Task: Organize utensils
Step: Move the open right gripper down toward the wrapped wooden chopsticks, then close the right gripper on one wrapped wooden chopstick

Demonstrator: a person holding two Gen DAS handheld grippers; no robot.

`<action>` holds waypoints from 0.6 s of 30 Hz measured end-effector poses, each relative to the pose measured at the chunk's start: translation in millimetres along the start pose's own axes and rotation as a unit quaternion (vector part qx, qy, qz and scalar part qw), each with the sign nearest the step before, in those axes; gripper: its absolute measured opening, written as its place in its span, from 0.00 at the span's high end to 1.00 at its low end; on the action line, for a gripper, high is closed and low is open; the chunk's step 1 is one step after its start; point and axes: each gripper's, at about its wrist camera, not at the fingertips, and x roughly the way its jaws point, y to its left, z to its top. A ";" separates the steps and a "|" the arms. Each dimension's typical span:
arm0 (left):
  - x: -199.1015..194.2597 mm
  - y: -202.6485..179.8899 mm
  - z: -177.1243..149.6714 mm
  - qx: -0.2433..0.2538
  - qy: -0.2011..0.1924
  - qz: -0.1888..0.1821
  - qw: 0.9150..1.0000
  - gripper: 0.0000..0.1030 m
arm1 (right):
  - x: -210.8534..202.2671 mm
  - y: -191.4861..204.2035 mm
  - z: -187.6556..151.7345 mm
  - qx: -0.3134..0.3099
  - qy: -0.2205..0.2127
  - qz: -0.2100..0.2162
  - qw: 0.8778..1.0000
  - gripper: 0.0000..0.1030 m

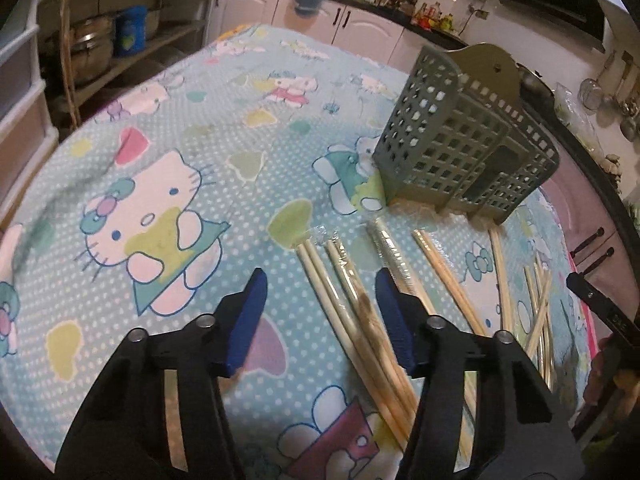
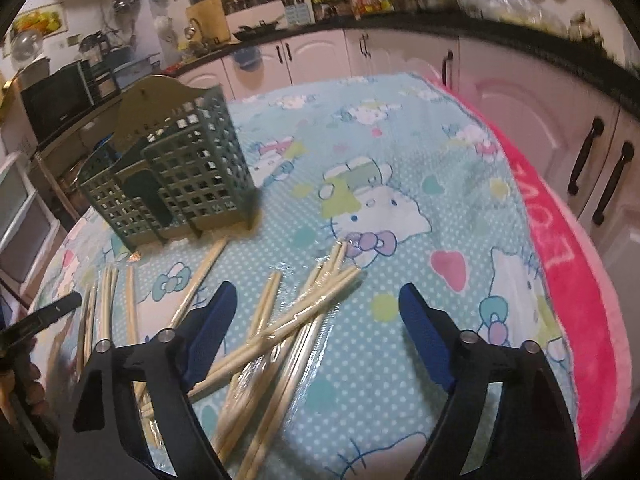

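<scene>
Left gripper (image 1: 320,312): released, I hover over pale wooden chopsticks (image 1: 340,300).
Right gripper (image 2: 316,332): released, above them.
Green perforated plastic holder (image 1: 460,148): at one o'clock, waiting.

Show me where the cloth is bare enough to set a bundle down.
Free: the tablecloth left of the chopsticks and the green holder, and the stretch between the crossed chopsticks and the pink edge. Crowded: right in front of the holder.

So the utensil caddy (image 1: 468,136) stands upright on the tablecloth (image 1: 160,184), and the chopsticks (image 1: 352,312) lie spread across the cloth in front of it, some crossed over each other. Kitchen cabinets (image 2: 320,56) run along behind the table, shelves (image 1: 100,40) off to the left.
</scene>
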 end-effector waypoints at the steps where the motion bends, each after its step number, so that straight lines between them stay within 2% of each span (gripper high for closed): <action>1: 2.3 2.9 0.6 -0.006 0.004 -0.005 1.000 0.58 | 5.3 -4.7 1.0 0.012 0.011 0.009 1.000 0.28; 7: 7.6 12.0 7.7 -0.025 0.009 -0.018 0.999 0.69 | 31.5 -25.4 6.3 0.077 0.060 0.047 0.994 0.47; 15: 14.7 10.9 13.1 -0.027 0.017 -0.019 0.999 0.76 | 44.9 -42.1 16.4 0.107 0.065 0.062 0.990 0.65; 18: 16.3 10.8 14.2 -0.026 0.017 -0.018 0.999 0.79 | 47.8 -44.1 19.0 0.109 0.065 0.070 0.989 0.80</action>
